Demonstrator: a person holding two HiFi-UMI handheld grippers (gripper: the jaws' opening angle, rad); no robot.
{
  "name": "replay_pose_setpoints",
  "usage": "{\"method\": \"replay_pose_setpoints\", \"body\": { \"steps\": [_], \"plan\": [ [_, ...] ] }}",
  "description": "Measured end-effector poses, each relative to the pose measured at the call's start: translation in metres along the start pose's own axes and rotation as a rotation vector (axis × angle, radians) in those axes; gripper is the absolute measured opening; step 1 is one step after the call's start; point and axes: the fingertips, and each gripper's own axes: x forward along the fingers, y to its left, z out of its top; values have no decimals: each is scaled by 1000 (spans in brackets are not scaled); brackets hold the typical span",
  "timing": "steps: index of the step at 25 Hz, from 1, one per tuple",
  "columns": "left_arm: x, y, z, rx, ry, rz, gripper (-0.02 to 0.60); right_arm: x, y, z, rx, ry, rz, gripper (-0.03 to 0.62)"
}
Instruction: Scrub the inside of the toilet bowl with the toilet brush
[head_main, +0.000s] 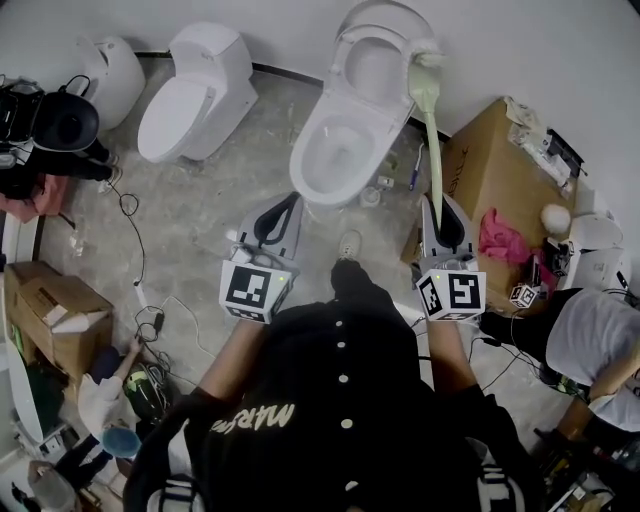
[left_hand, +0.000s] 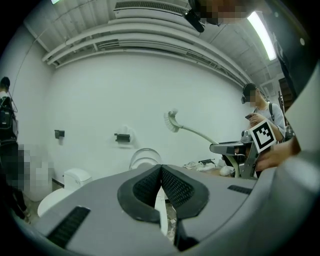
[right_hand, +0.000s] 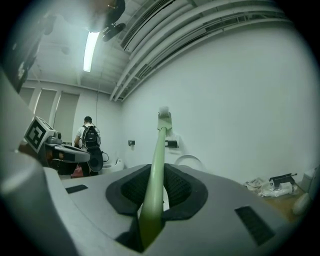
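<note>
Toilet brush (head_main: 431, 130) clamped in right tongs (head_main: 447, 204), angled upward

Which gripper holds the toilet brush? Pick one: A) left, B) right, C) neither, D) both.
B: the green handle of the toilet brush is clamped between the jaws of the right gripper, while the left gripper has its jaws together on nothing.

L gripper (head_main: 293, 202) jaws together, empty; R gripper (head_main: 441, 203) clamps toilet brush (head_main: 432, 130).
</note>
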Motion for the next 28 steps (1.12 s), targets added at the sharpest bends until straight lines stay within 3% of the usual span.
{"method": "replay_pose_setpoints", "body": {
  "steps": [18,28],
  "plan": [
    [134,38,34,1,7,71,25,124,-88,10,24,1,88,84],
    [174,60,51,-14,-21,123,25,175,-111,19,20,-2,130,84]
  ]
}}
